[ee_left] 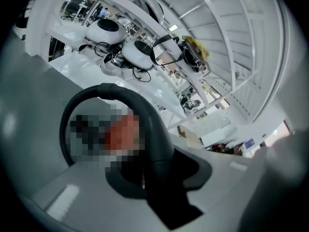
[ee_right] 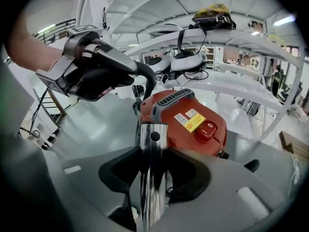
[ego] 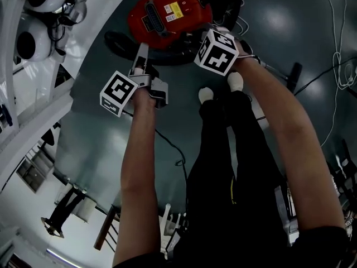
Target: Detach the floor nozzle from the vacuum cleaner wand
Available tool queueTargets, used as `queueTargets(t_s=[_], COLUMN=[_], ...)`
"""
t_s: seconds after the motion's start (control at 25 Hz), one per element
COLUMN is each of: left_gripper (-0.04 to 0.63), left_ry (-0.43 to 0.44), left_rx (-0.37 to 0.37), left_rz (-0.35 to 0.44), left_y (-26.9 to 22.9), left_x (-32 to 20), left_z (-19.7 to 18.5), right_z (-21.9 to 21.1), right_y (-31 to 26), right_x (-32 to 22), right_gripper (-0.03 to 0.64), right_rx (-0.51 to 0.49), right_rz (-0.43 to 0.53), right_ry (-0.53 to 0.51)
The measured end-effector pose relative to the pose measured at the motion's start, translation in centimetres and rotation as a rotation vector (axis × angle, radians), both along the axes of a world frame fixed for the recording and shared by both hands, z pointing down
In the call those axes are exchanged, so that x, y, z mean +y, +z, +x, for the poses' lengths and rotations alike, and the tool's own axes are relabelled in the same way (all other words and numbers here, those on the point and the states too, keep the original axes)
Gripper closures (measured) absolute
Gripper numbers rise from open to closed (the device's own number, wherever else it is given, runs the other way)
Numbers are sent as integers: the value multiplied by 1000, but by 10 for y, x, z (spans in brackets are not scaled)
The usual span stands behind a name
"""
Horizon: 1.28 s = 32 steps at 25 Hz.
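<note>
The red vacuum cleaner body point(ego: 167, 15) point(ee_right: 188, 122) sits on the dark floor ahead of me. My right gripper point(ee_right: 153, 178) point(ego: 215, 38) is shut on the chrome wand point(ee_right: 152, 153), which carries a black button and runs between its jaws toward the vacuum. My left gripper point(ee_left: 159, 178) point(ego: 142, 52) point(ee_right: 137, 71) is up and to the left, shut on the black curved handle tube point(ee_left: 147, 124) point(ee_right: 147, 83). That tube bends down to meet the wand's upper end. The floor nozzle shows in no view.
My legs and white shoes point(ego: 234, 81) stand just behind the vacuum. White curved shelving with round white devices point(ee_left: 137, 52) point(ee_right: 186, 59) runs along the left and back. Loose cables point(ego: 337, 66) lie on the floor at right, and a wooden frame point(ego: 106, 233) stands lower left.
</note>
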<state>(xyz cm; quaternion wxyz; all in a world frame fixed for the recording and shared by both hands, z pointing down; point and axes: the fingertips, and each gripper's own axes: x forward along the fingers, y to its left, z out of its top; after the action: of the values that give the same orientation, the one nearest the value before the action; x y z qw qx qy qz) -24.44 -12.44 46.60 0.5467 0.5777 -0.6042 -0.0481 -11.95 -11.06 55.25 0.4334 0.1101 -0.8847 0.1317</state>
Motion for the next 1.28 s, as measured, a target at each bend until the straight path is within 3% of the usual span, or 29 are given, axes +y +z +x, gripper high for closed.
queueTargets(t_s=[0.44,0.6,0.76,1.0,1.28], left_gripper=[465,465,459,310,256], left_ry=[107,97,123,197,284], left_rx=[-37,-46,-109,-166,-331], left_rz=[-34,-51,-78,-40,-67], left_y=[22,28,34,36,36], left_x=[6,4,5,10,26], left_z=[44,52,56,73,81], right_z=[2,-7,-18,-13,10], right_y=[7,-4,-12,-20,-25], right_x=[-21,-35,-37,-43,-34], right_gripper=[445,485,488,463,483], right_rx=[51,11,-9,-87,-122], right_rz=[29,44,60,39,-11], right_ry=[69,115,107,221,336])
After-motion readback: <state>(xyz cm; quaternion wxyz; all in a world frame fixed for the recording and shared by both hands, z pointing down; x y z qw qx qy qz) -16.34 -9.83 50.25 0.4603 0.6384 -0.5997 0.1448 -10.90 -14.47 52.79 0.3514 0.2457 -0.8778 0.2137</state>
